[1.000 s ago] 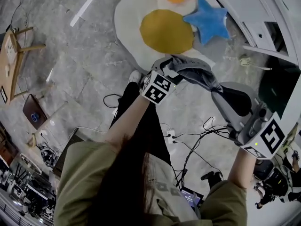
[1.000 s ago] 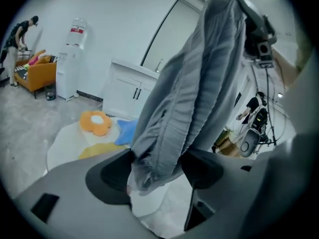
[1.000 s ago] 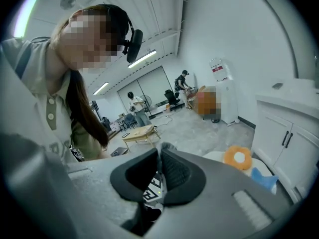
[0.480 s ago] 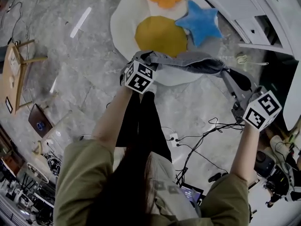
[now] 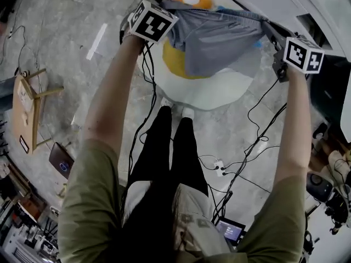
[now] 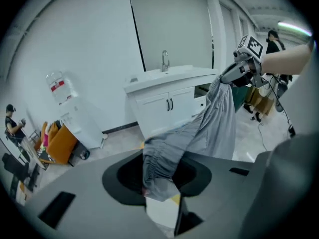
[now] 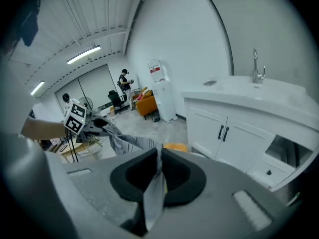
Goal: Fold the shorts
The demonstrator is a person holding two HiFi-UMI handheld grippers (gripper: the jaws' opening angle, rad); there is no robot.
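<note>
Your left gripper (image 6: 159, 182) has just been closing and is clenched on the shorts (image 5: 216, 40) at the gathered waistband. Your right gripper (image 7: 158, 176) is clamped tight on the other end. Shorts hang spread in the air between them, above the mat (image 5: 219, 92).

the shorts (image 5: 214, 40) are thin, matt, softly creased cloth; the floor (image 5: 82, 86) looks like smooth, mottled stone.
</note>
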